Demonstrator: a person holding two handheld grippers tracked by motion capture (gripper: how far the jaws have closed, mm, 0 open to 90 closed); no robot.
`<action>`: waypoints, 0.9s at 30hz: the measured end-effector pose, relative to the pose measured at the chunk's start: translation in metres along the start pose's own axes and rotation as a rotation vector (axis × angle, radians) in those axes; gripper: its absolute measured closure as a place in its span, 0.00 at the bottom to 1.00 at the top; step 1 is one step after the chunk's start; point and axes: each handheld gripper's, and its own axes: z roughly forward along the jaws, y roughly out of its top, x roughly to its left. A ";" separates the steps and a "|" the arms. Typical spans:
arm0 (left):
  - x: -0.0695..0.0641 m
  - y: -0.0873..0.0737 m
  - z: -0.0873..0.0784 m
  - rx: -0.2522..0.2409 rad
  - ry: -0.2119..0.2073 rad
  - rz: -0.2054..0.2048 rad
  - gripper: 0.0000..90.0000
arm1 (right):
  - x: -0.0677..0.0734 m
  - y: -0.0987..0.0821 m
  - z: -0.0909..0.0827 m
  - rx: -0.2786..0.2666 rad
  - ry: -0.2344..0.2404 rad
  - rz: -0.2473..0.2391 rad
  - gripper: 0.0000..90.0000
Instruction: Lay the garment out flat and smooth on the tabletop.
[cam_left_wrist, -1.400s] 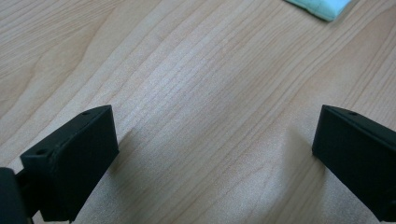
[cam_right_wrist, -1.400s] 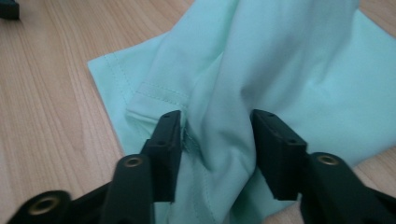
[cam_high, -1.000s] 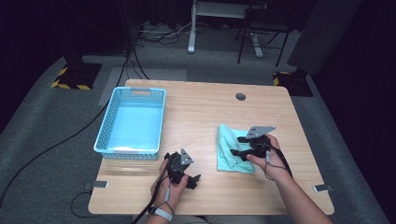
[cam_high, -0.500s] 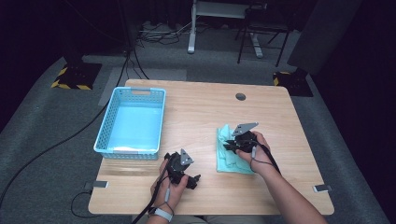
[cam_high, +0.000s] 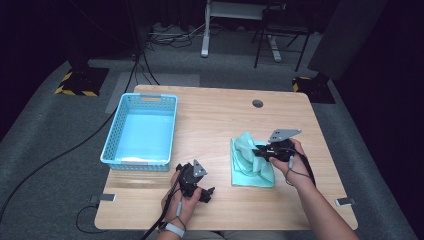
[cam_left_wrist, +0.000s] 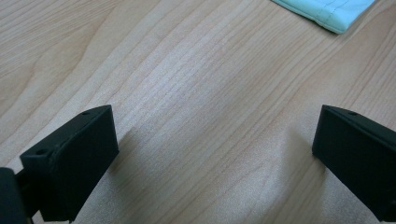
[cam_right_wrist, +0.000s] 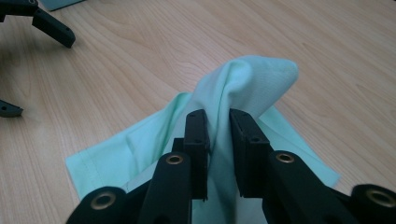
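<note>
A mint-green cloth (cam_high: 248, 169) lies on the wooden table (cam_high: 215, 117), right of centre. My right gripper (cam_high: 256, 152) is shut on a raised fold of it. Its jaws have just been closing, and the right gripper view shows the cloth (cam_right_wrist: 247, 79) pinched between the pads (cam_right_wrist: 218, 135) and pulled up into a peak. My left gripper (cam_high: 206, 193) rests near the table's front edge, open with nothing between its jaws (cam_left_wrist: 215, 140). A corner of the cloth (cam_left_wrist: 327, 11) lies beyond them.
A light blue plastic basket (cam_high: 173, 125) stands at the table's left side. A round cable hole (cam_high: 257, 103) sits near the far edge. Bare wood separates the basket from the cloth. Black-and-yellow floor markers and desk legs lie beyond the table.
The right gripper moved left onto the cloth and shut on it. It then rose slightly, pulling a fold up. The left gripper stayed where it was.
</note>
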 end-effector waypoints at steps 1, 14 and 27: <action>0.000 0.000 0.000 0.000 0.000 0.001 0.00 | 0.000 0.000 0.000 0.000 0.000 0.000 0.87; 0.000 0.000 0.000 0.001 0.000 0.001 0.00 | -0.030 -0.034 -0.031 0.007 -0.084 0.095 0.80; 0.000 0.000 0.000 0.001 0.000 0.001 0.00 | -0.010 -0.024 -0.032 -0.016 -0.110 0.027 0.52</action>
